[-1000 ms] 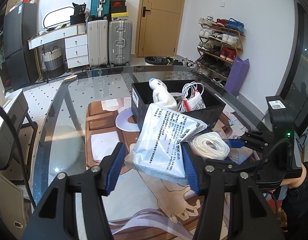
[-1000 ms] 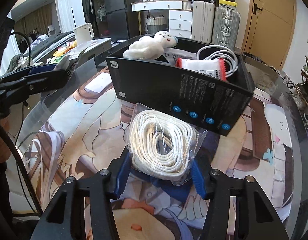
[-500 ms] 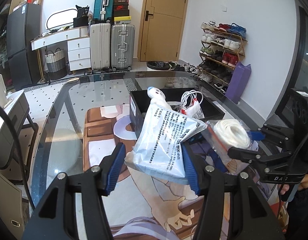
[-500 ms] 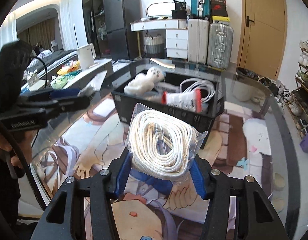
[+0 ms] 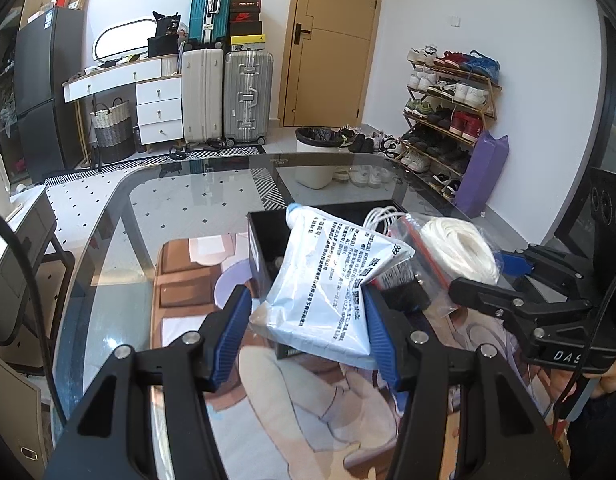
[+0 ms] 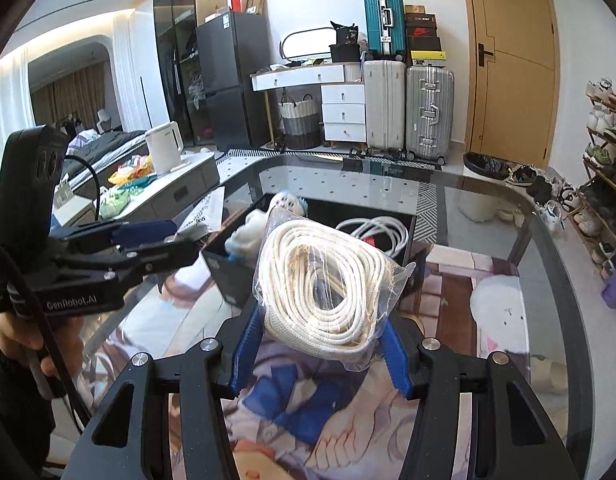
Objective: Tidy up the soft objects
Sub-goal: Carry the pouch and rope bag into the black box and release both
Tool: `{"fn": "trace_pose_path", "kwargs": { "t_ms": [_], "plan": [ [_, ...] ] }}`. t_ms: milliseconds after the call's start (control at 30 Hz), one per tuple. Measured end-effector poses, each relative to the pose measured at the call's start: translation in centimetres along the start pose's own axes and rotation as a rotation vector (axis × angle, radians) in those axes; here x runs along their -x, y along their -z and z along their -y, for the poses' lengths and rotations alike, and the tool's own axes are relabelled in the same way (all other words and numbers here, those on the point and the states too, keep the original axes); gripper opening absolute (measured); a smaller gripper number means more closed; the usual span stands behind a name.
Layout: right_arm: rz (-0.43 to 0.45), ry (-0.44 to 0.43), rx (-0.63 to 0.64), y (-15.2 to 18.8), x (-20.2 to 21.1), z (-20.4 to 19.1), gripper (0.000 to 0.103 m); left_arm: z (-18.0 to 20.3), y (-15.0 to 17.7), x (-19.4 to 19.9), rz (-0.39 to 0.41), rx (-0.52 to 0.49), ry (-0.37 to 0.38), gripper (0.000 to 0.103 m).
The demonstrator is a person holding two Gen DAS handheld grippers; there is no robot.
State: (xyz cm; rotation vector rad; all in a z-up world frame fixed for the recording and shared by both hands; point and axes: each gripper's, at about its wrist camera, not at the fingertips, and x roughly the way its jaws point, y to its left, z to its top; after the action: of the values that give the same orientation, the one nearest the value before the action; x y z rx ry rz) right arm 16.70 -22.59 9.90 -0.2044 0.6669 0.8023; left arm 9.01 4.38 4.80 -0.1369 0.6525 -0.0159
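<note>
Clearly rope bag [image 6: 328,288] between right claw [image 6: 320,350] pads

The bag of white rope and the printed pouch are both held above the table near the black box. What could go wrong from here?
1. The right gripper pinches only the lower edge of the rope bag; its slick plastic could slip out.
2. The left gripper carries the printed pouch close beside it, so the two could collide over the black box.
3. The box already holds a plush toy and cable; space looks tight.

The printed pouch [image 5: 328,284] hides most of the black box [image 5: 263,248] behind it.
</note>
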Motion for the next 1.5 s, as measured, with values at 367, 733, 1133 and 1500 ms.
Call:
{"fn": "trace_pose_path", "kwargs": {
  "t_ms": [367,733,1133,1500],
  "plan": [
    [-0.035,-0.002,0.002,-2.0,-4.4,0.8,0.054,-0.1,-2.1,-1.9,0.001,0.002,0.000,0.056],
    [-0.057,0.037,0.055,-2.9,-7.3,1.5,0.054,1.0,-2.9,-5.2,-0.039,-0.030,-0.014,0.056],
    [-0.085,0.051,0.090,-3.2,-9.3,2.1,0.055,1.6,-3.4,-7.2,-0.059,-0.076,-0.050,0.056],
    [-0.069,0.050,0.087,-2.6,-8.8,1.9,0.057,1.0,-3.0,-7.2,-0.066,-0.070,-0.037,0.056]
  ]
}}
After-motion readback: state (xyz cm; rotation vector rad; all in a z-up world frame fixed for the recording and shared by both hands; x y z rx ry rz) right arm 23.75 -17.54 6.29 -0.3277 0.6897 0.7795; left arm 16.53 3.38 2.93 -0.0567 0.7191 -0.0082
